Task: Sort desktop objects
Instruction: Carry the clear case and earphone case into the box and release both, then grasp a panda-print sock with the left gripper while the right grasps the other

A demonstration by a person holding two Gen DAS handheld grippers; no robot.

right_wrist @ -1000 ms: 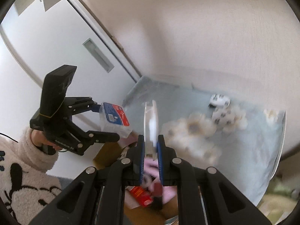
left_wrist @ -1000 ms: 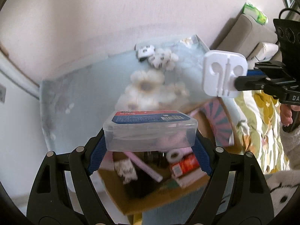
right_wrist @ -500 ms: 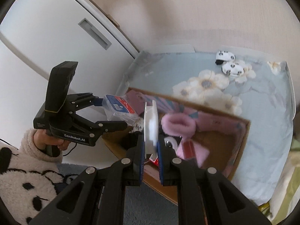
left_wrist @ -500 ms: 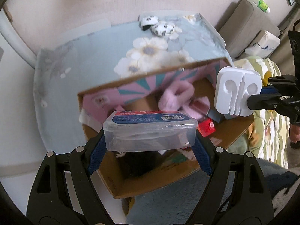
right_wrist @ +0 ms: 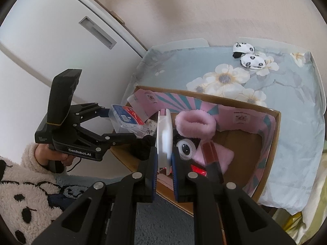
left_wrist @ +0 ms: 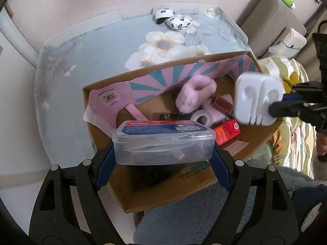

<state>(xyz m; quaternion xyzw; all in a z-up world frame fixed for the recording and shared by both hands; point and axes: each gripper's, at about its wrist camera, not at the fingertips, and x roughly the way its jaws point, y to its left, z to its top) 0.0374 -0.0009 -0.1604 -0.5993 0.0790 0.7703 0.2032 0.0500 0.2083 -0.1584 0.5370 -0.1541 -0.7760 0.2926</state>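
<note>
Your left gripper (left_wrist: 163,153) clamps the clear plastic case (left_wrist: 163,143) by its two ends, jaws wide, above the near side of the cardboard box (left_wrist: 173,202); your right gripper (right_wrist: 164,161) pinches the white earphone holder (right_wrist: 163,136) edge-on, jaws narrow, over the box's clutter. Released from here, the holder could bounce off the tape roll (right_wrist: 185,149) or pink fluffy band (right_wrist: 194,125). The case, near the box's wall, could tip out over the rim.

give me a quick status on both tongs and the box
Left tongs clamped on clear plastic case with blue-red label. Right tongs pinching flat white plastic earphone holder. Both over open cardboard box, already cluttered.
</note>
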